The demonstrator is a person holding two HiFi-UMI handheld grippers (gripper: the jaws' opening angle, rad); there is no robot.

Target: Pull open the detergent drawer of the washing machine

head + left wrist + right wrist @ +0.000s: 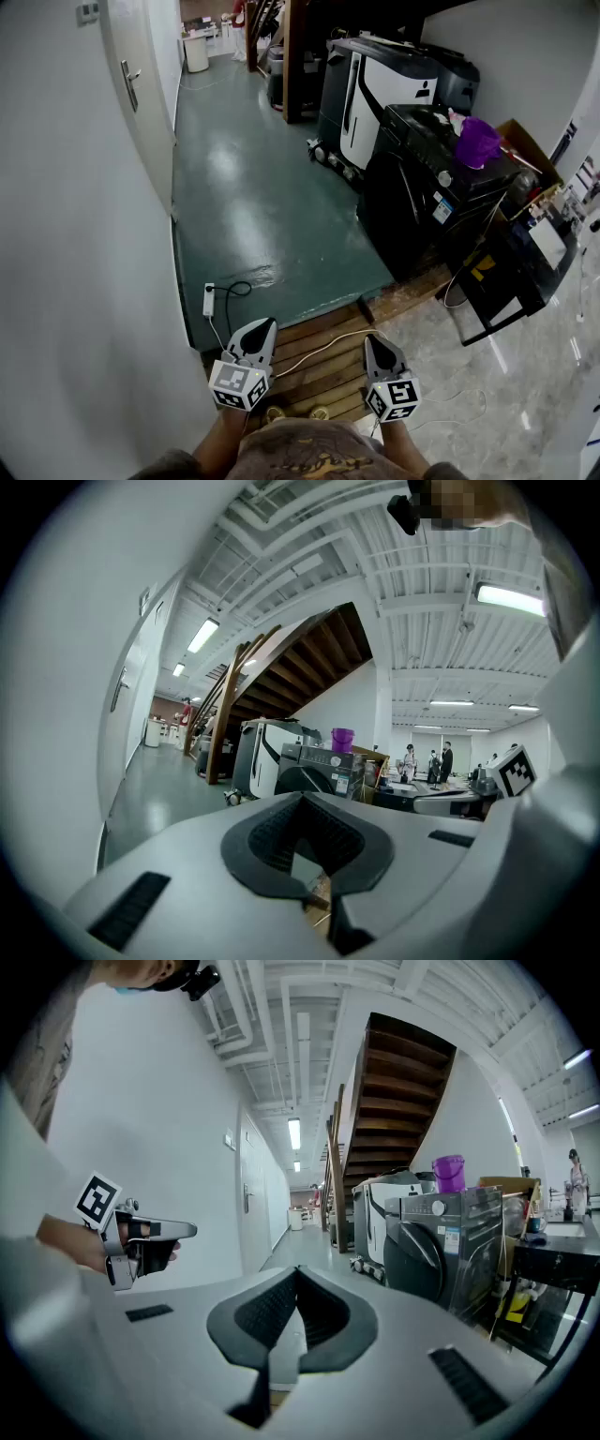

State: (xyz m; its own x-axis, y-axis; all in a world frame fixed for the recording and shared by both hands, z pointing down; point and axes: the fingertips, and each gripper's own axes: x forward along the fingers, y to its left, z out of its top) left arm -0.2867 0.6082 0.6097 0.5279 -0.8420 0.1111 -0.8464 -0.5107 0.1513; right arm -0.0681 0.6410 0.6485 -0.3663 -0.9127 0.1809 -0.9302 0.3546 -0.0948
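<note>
Green-painted concrete floor (pixel 253 187) ran between a white wall with a pale door (pixel 141 84) on one side and a row of appliances on the other, under a brown wooden staircase (pixel 394 1082). The dark grey front-loading washing machine (pixel 422 202) stood at the near end of that row, well apart from the person, with a purple plastic bucket (pixel 478 141) on its lid. Its detergent drawer could not be picked out at this range; the top control strip (pixel 417 1209) looked flush, so I judged it closed and the task not begun.

The left gripper (pixel 263 324) and the right gripper (pixel 372 340) were held low and close to the body, over the slatted wooden boards (pixel 328 370). Each gripper view showed the black pads pressed together with nothing between them.

Several things could go wrong from here. A thin white cable (pixel 319 349) crossed the boards underfoot, and a white power strip (pixel 208 300) with a black lead lay nearby, so a careless step forward could snag a foot. Jaws left together would only bump the drawer front rather than grip it. A skewed or jerky pull might jam the drawer or shake the bucket loose.
</note>
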